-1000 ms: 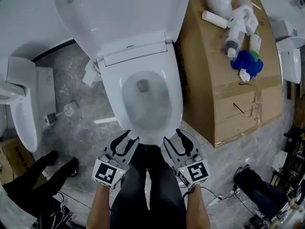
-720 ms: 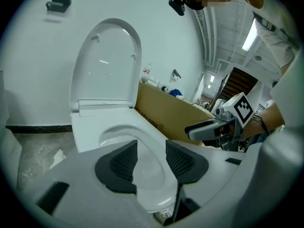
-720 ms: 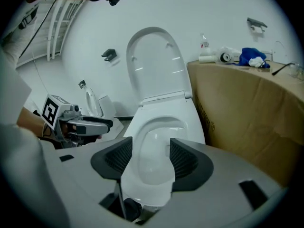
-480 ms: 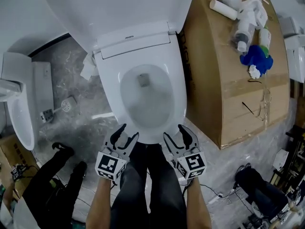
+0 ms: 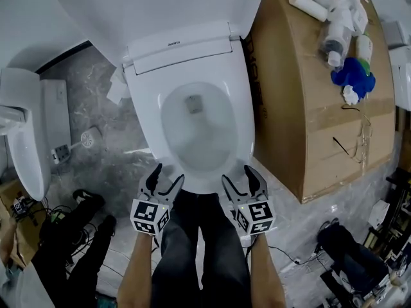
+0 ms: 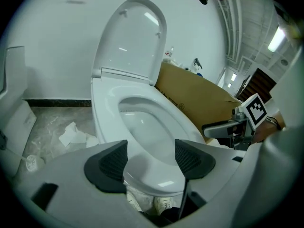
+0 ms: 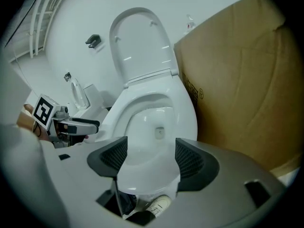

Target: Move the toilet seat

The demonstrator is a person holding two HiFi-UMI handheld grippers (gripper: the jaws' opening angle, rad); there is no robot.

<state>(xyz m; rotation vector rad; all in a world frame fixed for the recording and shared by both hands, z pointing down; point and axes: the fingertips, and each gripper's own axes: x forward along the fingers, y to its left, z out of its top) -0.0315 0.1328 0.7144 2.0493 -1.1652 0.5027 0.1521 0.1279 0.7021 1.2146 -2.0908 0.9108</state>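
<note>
The white toilet's seat [image 5: 244,133] lies down on the bowl, and its lid [image 5: 160,5] stands raised against the wall. My left gripper [image 5: 168,175] hangs at the left of the seat's front edge and my right gripper [image 5: 238,175] at the right of it. Both have just been opening their jaws, and they stand open. In the left gripper view the seat's front rim [image 6: 156,175] shows in the gap between the pads, untouched. The right gripper view shows the same rim [image 7: 147,175] between its own pads, also with no contact.
A big cardboard box [image 5: 314,108] stands tight against the toilet's right side, with bottles [image 5: 334,18] and a blue object [image 5: 352,76] on top. Another white fixture [image 5: 26,140] and crumpled paper [image 5: 117,88] lie left. Another person's legs [image 5: 70,236] stand at the lower left.
Both grippers have sunk toward the seat's front edge and their jaws have spread wider. The legs at the lower left have shifted.
</note>
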